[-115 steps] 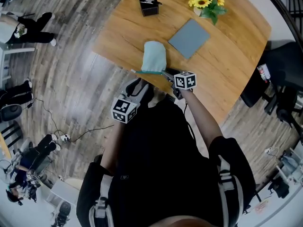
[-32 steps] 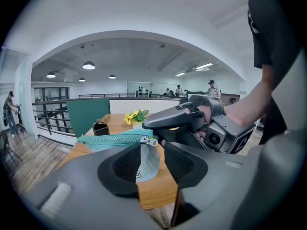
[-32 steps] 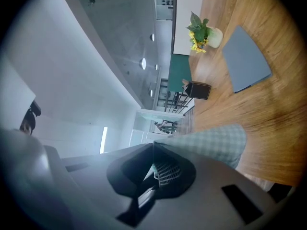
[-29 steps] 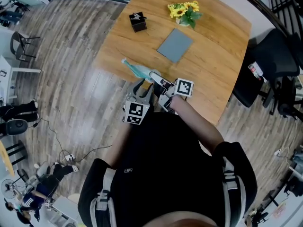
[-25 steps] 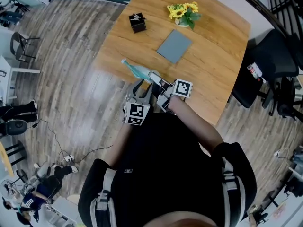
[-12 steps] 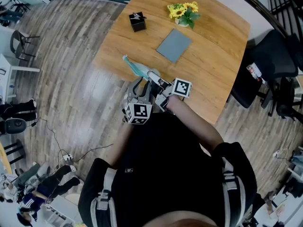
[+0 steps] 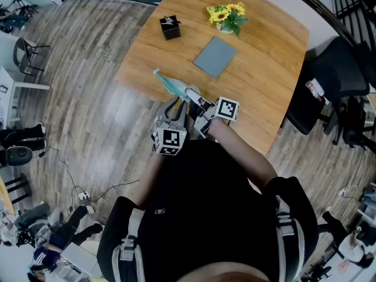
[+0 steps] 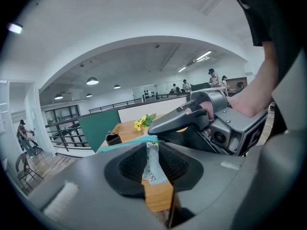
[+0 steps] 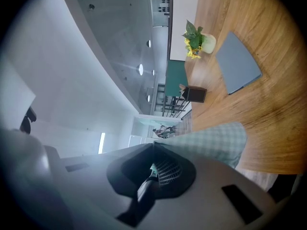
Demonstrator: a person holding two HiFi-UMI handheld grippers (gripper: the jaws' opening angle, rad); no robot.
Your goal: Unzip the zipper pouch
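Note:
In the head view the teal pouch hangs on edge over the table's near corner. My right gripper is shut on its near end. The right gripper view shows its checked teal fabric running out from between the closed jaws. My left gripper sits just beneath and beside the right one. In the left gripper view a small pale printed tab hangs from the pouch's teal top edge between the left jaws. Those jaws have just been closing, with narrow gaps still showing beside the tab.
On the wooden table lie a grey flat pad, a small black box and a pot of yellow flowers. A black chair stands at the right. The person's forearm reaches to the right gripper.
Several seconds ago the pouch lay flat at the table edge; now it is held up on edge. Over the last second the left gripper edged closer under it.

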